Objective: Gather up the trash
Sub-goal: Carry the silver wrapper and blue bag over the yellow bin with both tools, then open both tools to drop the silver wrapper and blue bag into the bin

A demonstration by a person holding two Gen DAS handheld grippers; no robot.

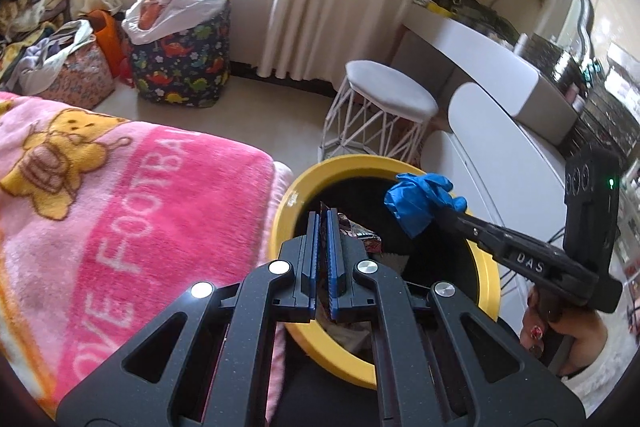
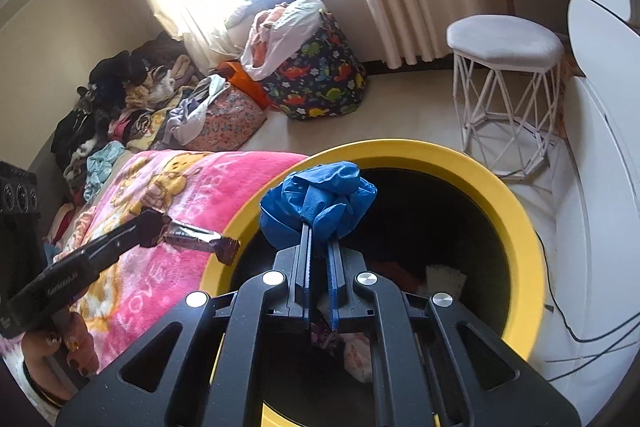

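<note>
A yellow-rimmed trash bin with a dark inside stands beside the bed; it also shows in the right wrist view. Trash lies at its bottom. My left gripper is shut on a thin dark wrapper, held edge-on over the bin's near rim. In the right wrist view the left gripper holds that wrapper at the bin's left rim. My right gripper is shut on a crumpled blue glove above the bin's opening. The glove and right gripper also show in the left wrist view.
A pink blanket covers the bed left of the bin. A white wire stool stands behind the bin. A dinosaur-print hamper and clothes piles sit by the curtain. White furniture lies to the right. Cables run on the floor.
</note>
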